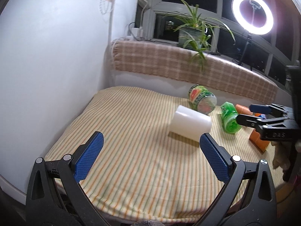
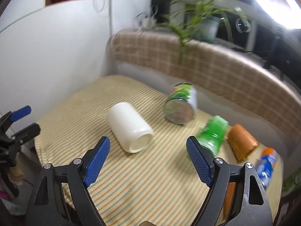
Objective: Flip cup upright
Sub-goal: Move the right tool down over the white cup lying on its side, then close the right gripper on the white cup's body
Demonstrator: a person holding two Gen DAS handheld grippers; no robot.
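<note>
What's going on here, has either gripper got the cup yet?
Not yet. The white cup lies on its side on the striped cloth, untouched. The left gripper and right gripper are both open, empty and short of it, neither touching it. Behind it lie a watermelon-print can, a green can and an orange box.

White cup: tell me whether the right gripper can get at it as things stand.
Probably yes. The white cup lies on its side just ahead of the open right gripper, with only bare striped cloth between; the green bottle lies off to the side.
</note>
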